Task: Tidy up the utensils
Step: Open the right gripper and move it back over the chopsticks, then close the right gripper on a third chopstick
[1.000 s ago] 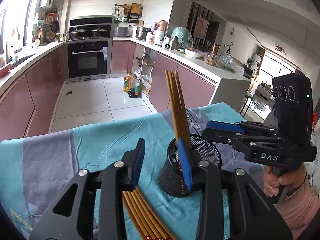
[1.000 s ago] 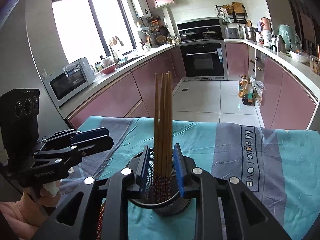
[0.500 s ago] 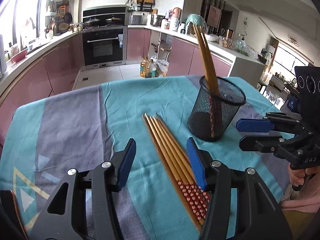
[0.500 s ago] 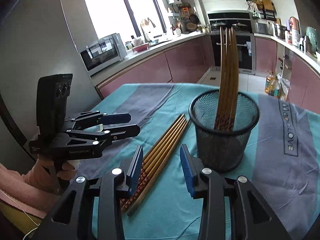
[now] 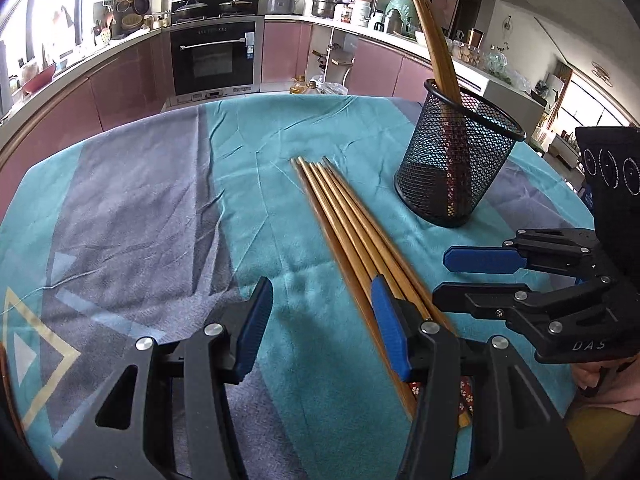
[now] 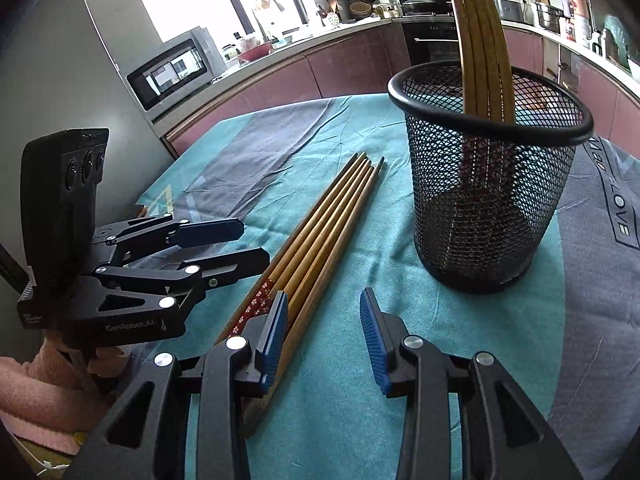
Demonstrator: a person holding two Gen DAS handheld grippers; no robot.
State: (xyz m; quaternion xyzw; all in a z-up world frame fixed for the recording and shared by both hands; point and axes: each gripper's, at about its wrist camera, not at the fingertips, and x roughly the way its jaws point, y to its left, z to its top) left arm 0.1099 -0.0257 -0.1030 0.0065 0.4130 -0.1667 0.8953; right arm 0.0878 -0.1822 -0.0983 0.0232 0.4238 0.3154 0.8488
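Note:
Several wooden chopsticks [image 5: 352,232] [image 6: 320,240] lie side by side on the teal cloth, patterned red ends toward me. To their right a black mesh cup [image 5: 456,168] [image 6: 488,200] stands upright, and several chopsticks [image 5: 434,40] [image 6: 480,40] lean inside it. My left gripper [image 5: 322,320] [image 6: 256,244] is open and low over the cloth, its right finger above the lying bundle. My right gripper [image 6: 324,328] [image 5: 444,278] is open too, with its left pad over the bundle's patterned ends. Neither holds anything.
The table [image 5: 132,200] wears a teal and grey cloth. Pink kitchen cabinets, an oven [image 5: 214,60] and a microwave [image 6: 172,70] stand beyond it. Pink-sleeved hands [image 6: 52,384] hold the grippers at the near edge.
Both grippers have dropped toward the cloth and drawn back from the cup. The right gripper's jaws, which were around the chopsticks in the cup, have widened and left them there.

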